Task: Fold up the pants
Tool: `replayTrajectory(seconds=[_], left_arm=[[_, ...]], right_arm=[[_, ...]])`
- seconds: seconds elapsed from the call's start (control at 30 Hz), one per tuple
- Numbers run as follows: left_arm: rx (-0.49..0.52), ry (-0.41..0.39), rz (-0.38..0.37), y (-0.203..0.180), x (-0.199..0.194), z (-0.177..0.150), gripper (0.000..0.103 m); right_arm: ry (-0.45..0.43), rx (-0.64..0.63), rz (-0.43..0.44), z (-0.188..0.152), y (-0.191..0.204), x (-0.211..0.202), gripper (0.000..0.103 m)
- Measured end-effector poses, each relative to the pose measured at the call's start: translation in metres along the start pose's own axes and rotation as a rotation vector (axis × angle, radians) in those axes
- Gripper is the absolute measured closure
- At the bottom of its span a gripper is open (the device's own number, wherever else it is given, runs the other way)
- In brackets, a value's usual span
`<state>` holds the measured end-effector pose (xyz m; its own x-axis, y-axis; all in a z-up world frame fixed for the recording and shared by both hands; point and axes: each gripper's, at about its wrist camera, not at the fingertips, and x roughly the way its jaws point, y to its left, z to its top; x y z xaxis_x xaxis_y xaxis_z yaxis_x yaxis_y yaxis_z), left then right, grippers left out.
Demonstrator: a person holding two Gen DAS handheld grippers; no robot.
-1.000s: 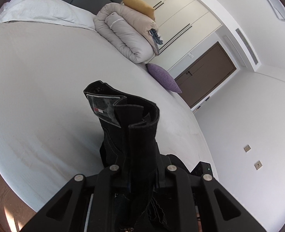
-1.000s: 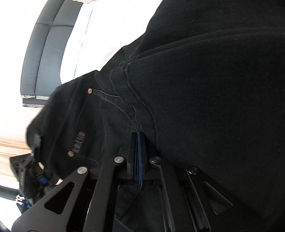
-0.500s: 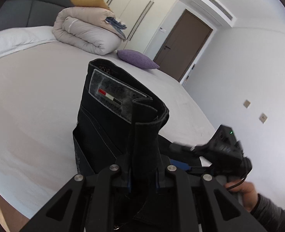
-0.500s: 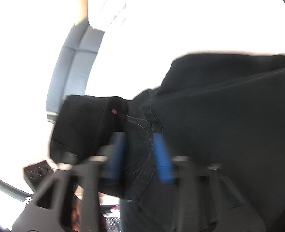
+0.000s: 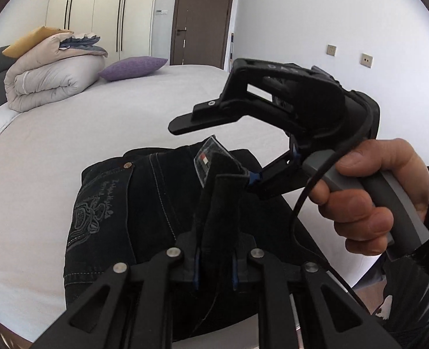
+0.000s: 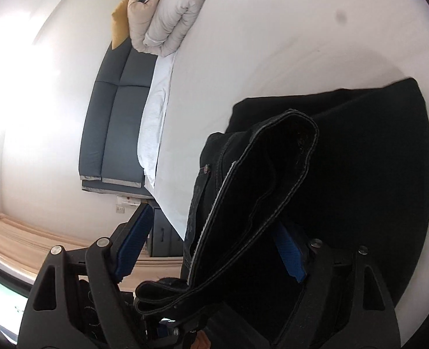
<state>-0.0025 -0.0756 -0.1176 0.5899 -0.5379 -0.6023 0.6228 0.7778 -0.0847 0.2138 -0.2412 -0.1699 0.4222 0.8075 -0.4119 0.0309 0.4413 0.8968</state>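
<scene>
Pinching a standing fold of the black pants [image 5: 144, 215] at the bottom centre of its view, the left hand-held gripper [image 5: 214, 264] is nearly closed on the cloth. To the right a hand [image 5: 371, 200] grips the right hand-held gripper [image 6: 211, 247], whose jaws are opening wide, the waistband loose between its blue pads [image 6: 133, 241]. The pants lie low in frame on the white bed [image 5: 69, 128], with a rolled duvet [image 5: 51, 81] and purple pillow [image 5: 133, 68] at upper left.
</scene>
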Motion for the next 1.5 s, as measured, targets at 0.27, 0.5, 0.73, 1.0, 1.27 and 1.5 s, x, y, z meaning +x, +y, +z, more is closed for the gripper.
replayTrajectory(seconds=[0.27, 0.5, 0.73, 1.0, 1.27, 1.5], left_arm=[[0.059, 0.020, 0.011, -0.012, 0.006, -0.002, 0.088], [0.113, 0.030, -0.012, -0.029, 0.013, 0.002, 0.088], [0.197, 0.064, -0.028, -0.057, 0.033, 0.005, 0.088], [0.214, 0.106, -0.035, -0.067, 0.048, -0.004, 0.085], [0.101, 0.143, -0.185, -0.058, 0.045, -0.003, 0.034], [-0.053, 0.061, -0.241, -0.014, -0.003, 0.013, 0.027]], right_arm=[[-0.014, 0.006, -0.091, 0.001, -0.030, -0.004, 0.075], [-0.055, -0.056, -0.140, 0.000, -0.035, -0.043, 0.085], [-0.098, -0.051, -0.150, -0.004, -0.046, -0.085, 0.087], [-0.127, 0.011, -0.120, -0.016, -0.085, -0.092, 0.087], [-0.139, 0.064, -0.088, -0.019, -0.107, -0.099, 0.084], [-0.235, 0.015, -0.097, -0.034, -0.090, -0.149, 0.084]])
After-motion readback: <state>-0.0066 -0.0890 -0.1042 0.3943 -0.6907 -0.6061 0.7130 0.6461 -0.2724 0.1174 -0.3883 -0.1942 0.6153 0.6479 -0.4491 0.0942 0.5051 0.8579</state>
